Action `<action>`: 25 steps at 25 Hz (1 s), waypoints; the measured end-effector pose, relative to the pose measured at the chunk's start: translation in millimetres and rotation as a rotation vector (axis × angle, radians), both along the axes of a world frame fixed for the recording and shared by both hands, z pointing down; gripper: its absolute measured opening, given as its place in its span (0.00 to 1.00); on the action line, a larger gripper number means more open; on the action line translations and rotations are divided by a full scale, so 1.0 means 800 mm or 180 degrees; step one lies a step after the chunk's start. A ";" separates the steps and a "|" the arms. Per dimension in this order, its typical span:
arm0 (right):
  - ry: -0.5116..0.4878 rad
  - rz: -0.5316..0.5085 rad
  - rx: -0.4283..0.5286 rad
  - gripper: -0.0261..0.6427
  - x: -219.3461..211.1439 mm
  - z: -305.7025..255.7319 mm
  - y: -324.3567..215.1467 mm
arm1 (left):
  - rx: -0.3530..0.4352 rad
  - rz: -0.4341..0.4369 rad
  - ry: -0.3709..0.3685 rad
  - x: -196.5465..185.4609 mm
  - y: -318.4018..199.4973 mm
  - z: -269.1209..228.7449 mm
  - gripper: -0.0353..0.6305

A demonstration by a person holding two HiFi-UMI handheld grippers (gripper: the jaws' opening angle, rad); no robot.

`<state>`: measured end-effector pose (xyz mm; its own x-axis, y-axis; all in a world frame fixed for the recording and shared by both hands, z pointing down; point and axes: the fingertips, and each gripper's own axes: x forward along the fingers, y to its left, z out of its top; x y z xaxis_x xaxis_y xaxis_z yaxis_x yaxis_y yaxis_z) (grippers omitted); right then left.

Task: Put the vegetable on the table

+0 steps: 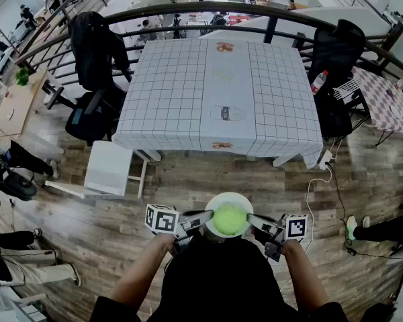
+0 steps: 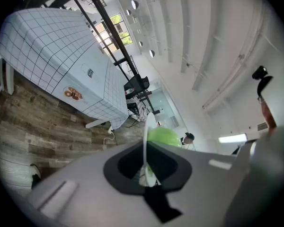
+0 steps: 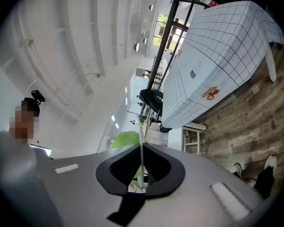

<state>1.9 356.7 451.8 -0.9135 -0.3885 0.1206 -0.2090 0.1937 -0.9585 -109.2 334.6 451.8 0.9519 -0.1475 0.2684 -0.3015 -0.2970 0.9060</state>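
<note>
Precariously, the left tongs (image 1: 203, 219) and right tongs (image 1: 254, 221) were clamped on the plate (image 1: 215, 202) by its rim; a tilt could roll the vegetable (image 1: 230, 219) off

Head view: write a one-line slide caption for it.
The left gripper and right gripper clamp opposite rims of a white plate carrying a green vegetable, in front of the checked table.

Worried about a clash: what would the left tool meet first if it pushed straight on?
The left tool is shut on the plate; pushing on, it would probably hit the green vegetable first.
</note>
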 end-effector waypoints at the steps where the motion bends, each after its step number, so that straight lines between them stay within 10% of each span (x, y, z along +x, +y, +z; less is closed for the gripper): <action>1: -0.0003 0.0007 0.0003 0.05 -0.005 0.007 0.026 | 0.0000 0.0012 -0.0001 -0.005 0.026 0.007 0.08; 25: -0.0063 -0.0061 -0.0273 0.05 0.043 0.063 0.068 | -0.0274 -0.0013 -0.0149 0.041 0.071 0.054 0.08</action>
